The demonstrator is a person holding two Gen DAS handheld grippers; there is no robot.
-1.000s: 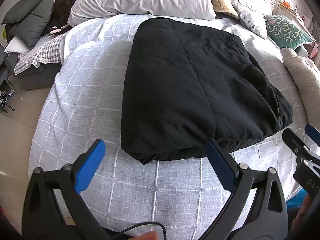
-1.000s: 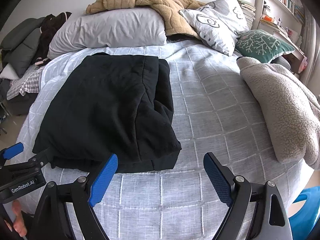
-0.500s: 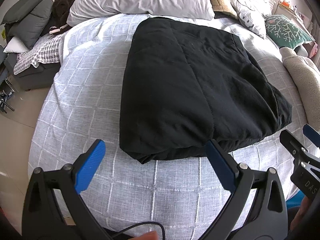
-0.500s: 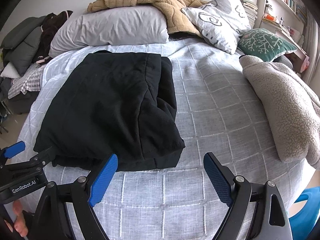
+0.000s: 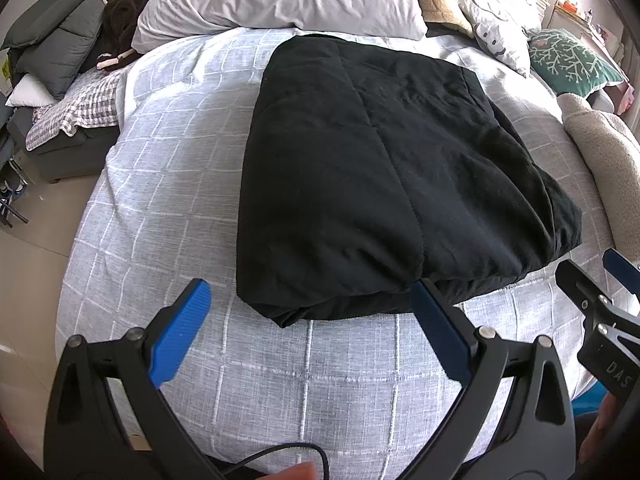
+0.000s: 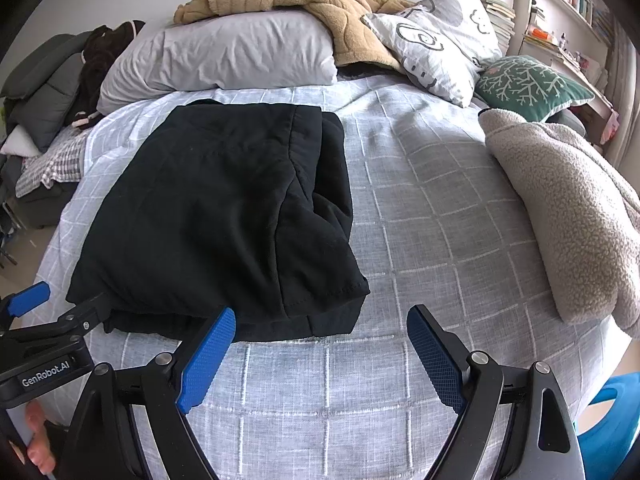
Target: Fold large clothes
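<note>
Left gripper (image 5: 308, 320): fingers spread, holding nothing, just short of the garment's near edge. Right gripper (image 6: 320, 340): likewise spread and empty. The black garment (image 5: 380, 176) lies folded into a thick, layered rectangle on the grey checked bedspread (image 6: 420, 220). Legible markings: "GenRobot.AI" on the left gripper body; "DAS" on the right gripper body.

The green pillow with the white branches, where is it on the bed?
The green pillow sits at the far right of the bed in both views, beside the grey patterned pillow and just behind the fuzzy beige blanket.
</note>
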